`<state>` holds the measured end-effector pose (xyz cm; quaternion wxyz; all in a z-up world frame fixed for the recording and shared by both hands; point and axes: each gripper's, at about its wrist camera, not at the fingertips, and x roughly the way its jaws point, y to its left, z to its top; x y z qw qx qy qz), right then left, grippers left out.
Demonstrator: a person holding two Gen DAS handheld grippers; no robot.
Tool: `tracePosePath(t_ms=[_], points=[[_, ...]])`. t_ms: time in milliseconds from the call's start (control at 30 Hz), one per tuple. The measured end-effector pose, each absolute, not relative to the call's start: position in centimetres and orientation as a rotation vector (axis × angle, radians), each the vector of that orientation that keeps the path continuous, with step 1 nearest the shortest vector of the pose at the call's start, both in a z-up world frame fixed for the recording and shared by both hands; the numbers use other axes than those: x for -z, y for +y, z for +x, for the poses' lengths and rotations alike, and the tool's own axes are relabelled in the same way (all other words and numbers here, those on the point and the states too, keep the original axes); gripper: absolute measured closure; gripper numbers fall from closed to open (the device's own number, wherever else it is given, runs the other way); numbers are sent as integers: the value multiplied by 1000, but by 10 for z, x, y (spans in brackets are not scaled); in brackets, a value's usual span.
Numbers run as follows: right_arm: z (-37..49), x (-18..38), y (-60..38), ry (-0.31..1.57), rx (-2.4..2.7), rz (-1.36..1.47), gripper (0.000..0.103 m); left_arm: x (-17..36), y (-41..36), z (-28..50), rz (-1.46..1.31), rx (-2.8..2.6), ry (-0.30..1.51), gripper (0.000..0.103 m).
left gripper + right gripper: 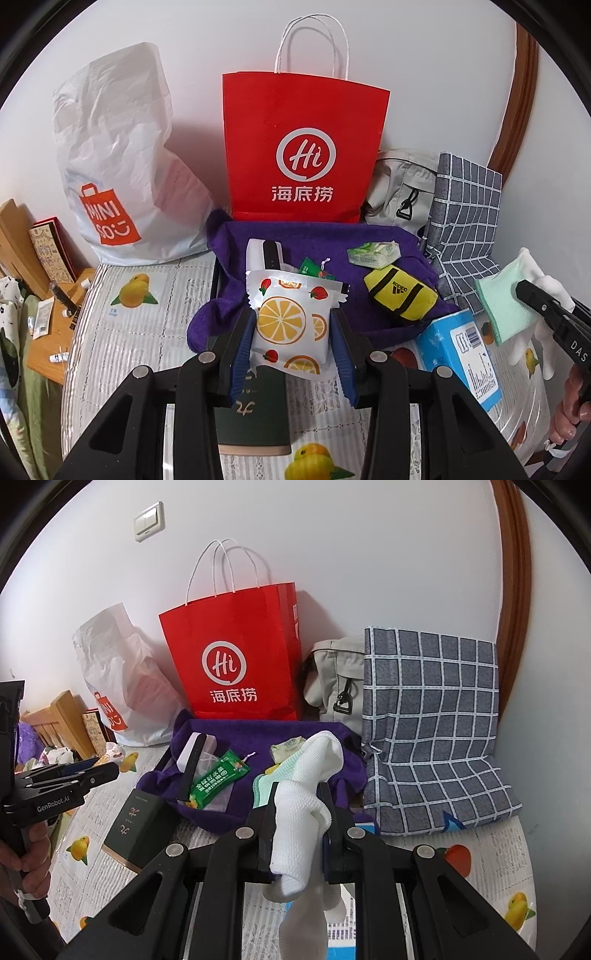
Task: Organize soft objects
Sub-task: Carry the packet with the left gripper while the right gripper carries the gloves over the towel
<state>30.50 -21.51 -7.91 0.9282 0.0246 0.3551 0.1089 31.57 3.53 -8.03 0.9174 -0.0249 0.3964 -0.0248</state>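
My left gripper is shut on a white fruit-print pouch, held above the purple cloth. My right gripper is shut on a white sock with a mint-green cloth behind it; it also shows at the right of the left wrist view. On the purple cloth lie a yellow Adidas mini bag, a green tissue pack, a green sachet and a white and black box.
A red paper bag, a white Miniso bag, a beige bag and a grey checked bag stand along the wall. A dark green box and a blue tissue box lie on the fruit-print bed cover. A wooden nightstand is left.
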Motion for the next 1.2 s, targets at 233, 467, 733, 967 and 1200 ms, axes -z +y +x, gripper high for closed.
tracePosePath(t_ms=[233, 467, 733, 967, 1200], points=[[323, 85, -211, 741, -230, 45, 86, 81, 34, 329, -58, 48, 811, 65], [340, 92, -206, 756, -237, 44, 86, 85, 34, 341, -72, 49, 816, 65], [356, 97, -200, 763, -241, 40, 86, 88, 39, 357, -81, 45, 822, 65], [370, 99, -195, 773, -287, 78, 86, 92, 40, 371, -77, 52, 829, 65], [387, 103, -187, 782, -293, 74, 86, 94, 45, 384, -90, 53, 827, 65]])
